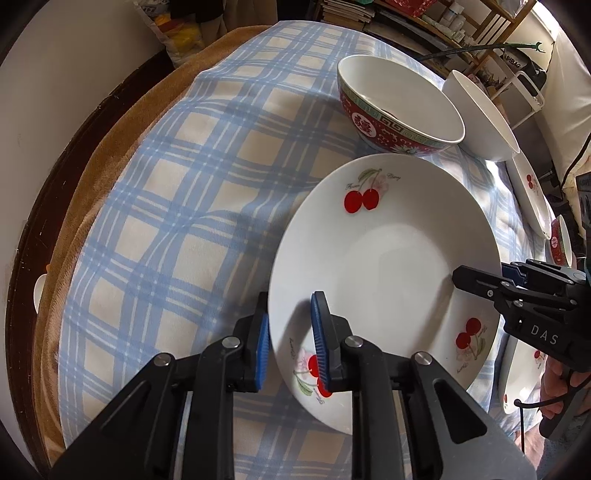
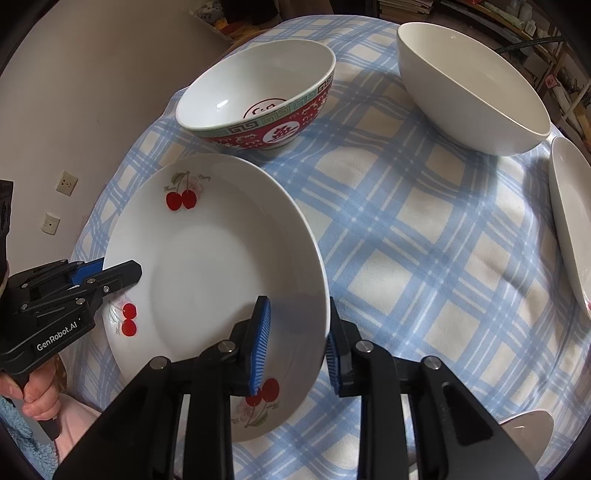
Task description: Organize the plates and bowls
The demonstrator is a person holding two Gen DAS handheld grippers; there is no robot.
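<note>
A white cherry plate (image 1: 384, 266) (image 2: 221, 266) is held tilted above the blue checked tablecloth (image 1: 166, 206) (image 2: 424, 236). My left gripper (image 1: 290, 339) straddles its left rim, jaws close on the rim; it shows in the right wrist view (image 2: 110, 275). My right gripper (image 2: 297, 350) straddles the plate's right rim with a gap between pads and rim; it shows in the left wrist view (image 1: 480, 284). A red patterned bowl (image 1: 399, 103) (image 2: 258, 99) and a plain white bowl (image 1: 480, 114) (image 2: 472, 88) stand behind the plate.
Another cherry plate (image 1: 528, 192) (image 2: 570, 232) lies to the right, with a small red bowl (image 1: 561, 240) beyond it. A further cherry dish (image 1: 521, 373) sits under my right gripper. Shelves (image 1: 443, 22) crowd the back. The table's brown edge (image 1: 110, 147) curves on the left.
</note>
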